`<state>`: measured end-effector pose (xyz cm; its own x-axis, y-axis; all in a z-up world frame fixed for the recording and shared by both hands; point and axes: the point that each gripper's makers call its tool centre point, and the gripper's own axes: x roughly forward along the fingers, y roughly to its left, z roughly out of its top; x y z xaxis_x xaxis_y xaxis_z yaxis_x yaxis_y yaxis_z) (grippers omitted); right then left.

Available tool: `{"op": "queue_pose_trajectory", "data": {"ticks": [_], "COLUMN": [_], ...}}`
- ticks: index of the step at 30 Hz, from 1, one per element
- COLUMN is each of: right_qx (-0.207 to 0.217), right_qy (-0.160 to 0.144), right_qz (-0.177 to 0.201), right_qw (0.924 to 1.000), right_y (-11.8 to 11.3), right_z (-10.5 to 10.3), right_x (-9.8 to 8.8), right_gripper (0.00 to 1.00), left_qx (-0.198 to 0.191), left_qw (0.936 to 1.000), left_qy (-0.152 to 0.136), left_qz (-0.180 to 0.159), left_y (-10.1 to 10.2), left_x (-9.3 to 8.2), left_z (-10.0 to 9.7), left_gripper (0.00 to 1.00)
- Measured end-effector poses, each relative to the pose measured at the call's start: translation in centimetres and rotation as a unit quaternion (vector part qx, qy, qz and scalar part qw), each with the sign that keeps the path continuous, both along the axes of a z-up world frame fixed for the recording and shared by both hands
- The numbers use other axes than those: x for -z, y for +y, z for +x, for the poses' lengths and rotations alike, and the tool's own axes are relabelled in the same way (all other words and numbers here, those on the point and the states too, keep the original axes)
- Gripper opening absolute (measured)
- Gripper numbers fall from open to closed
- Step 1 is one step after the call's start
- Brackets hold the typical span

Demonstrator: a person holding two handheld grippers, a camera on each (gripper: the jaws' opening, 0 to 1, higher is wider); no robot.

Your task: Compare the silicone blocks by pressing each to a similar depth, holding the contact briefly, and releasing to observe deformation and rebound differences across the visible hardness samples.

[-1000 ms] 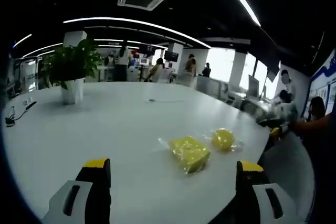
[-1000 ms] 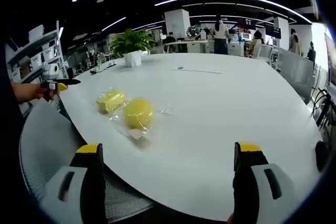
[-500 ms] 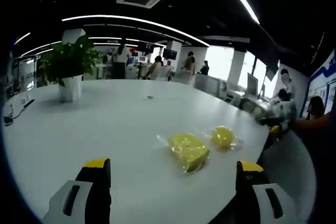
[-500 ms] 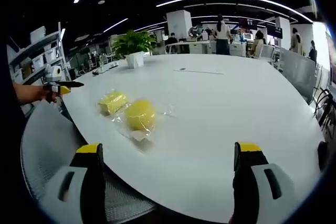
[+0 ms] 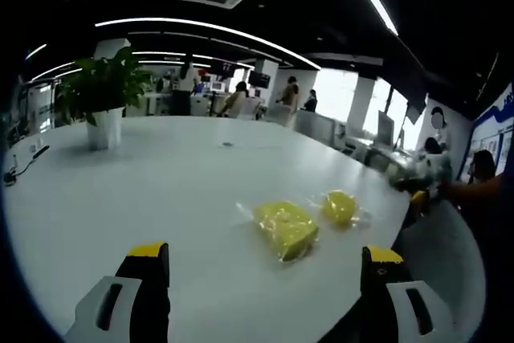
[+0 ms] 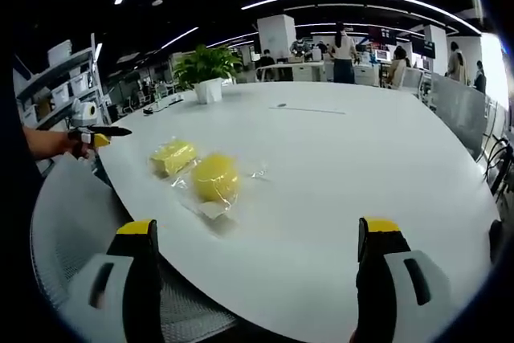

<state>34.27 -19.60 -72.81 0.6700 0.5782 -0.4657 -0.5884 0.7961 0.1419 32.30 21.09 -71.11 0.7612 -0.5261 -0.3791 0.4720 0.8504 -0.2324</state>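
Two yellow silicone samples are lying bagged on the white counter (image 6: 337, 166): a block (image 5: 284, 226) and, at its 2 o'clock, a rounder piece (image 5: 340, 208). Both are probably going to handle soft and springy under slippery film, so press on top centres. The left gripper (image 5: 265, 279) and right gripper (image 6: 259, 275) are hovering with jaws spread wide, holding nothing.

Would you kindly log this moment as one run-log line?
left gripper: open, off table | right gripper: open, off table | square block, round block: bagged, side by side, untouched | press: not started

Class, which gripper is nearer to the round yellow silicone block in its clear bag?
Right. The right gripper faces the round yellow silicone block closely; from the left gripper it lies beyond the rectangular yellow block.
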Motion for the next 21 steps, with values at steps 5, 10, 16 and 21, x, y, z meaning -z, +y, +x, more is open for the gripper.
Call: {"op": "queue_pose_trajectory", "data": {"ticks": [5,10,16,21], "right_qx": [-0.001,-0.003,-0.002,-0.002], "right_qy": [0.002,0.001,0.001,0.000], "right_qz": [0.002,-0.001,0.000,-0.002], "right_qw": [1.0000,1.0000,1.0000,1.0000], "right_y": [0.4,0.3,0.1,0.0], "right_z": [0.1,0.2,0.2,0.1], "right_x": [0.1,0.2,0.1,0.1], "right_gripper": [0.97,0.97,0.97,0.97], "left_qx": [-0.003,-0.005,0.000,0.005], "left_qw": [1.0000,1.0000,1.0000,1.0000], "left_qy": [0.002,0.001,0.005,0.008], "left_qz": [-0.003,-0.006,-0.005,-0.003], "left_y": [0.3,0.4,0.1,-0.1], "left_x": [0.1,0.0,0.2,0.3], "left_z": [0.2,0.9,1.0,0.7], "left_gripper": [1.00,1.00,1.00,1.00]}}
